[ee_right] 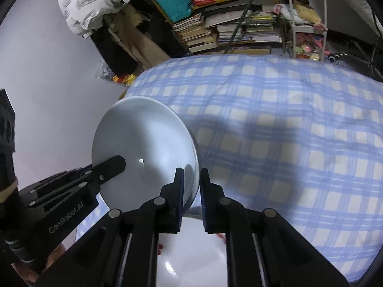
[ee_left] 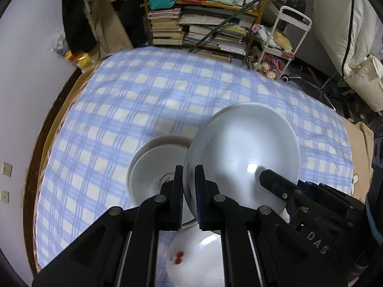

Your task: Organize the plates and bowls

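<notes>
A white deep plate (ee_left: 241, 153) hangs tilted above the bed, held from two sides. My left gripper (ee_left: 189, 187) is shut on its near rim. My right gripper (ee_left: 269, 179) clamps the opposite edge. In the right wrist view the same white deep plate (ee_right: 143, 148) has its rim pinched in my right gripper (ee_right: 191, 187), and my left gripper (ee_right: 115, 166) reaches in from the left. Below it on the sheet sit a stack of white bowls (ee_left: 153, 167) and a white plate with red marks (ee_left: 191, 258), also visible as the marked plate (ee_right: 191, 251).
The bed wears a blue checked sheet (ee_left: 143, 100) inside a wooden frame (ee_left: 43, 143), with a pale wall on the left. Behind it stand a shelf of stacked books (ee_left: 198, 31), a white cart (ee_left: 284, 35) and a white padded jacket (ee_right: 91, 0).
</notes>
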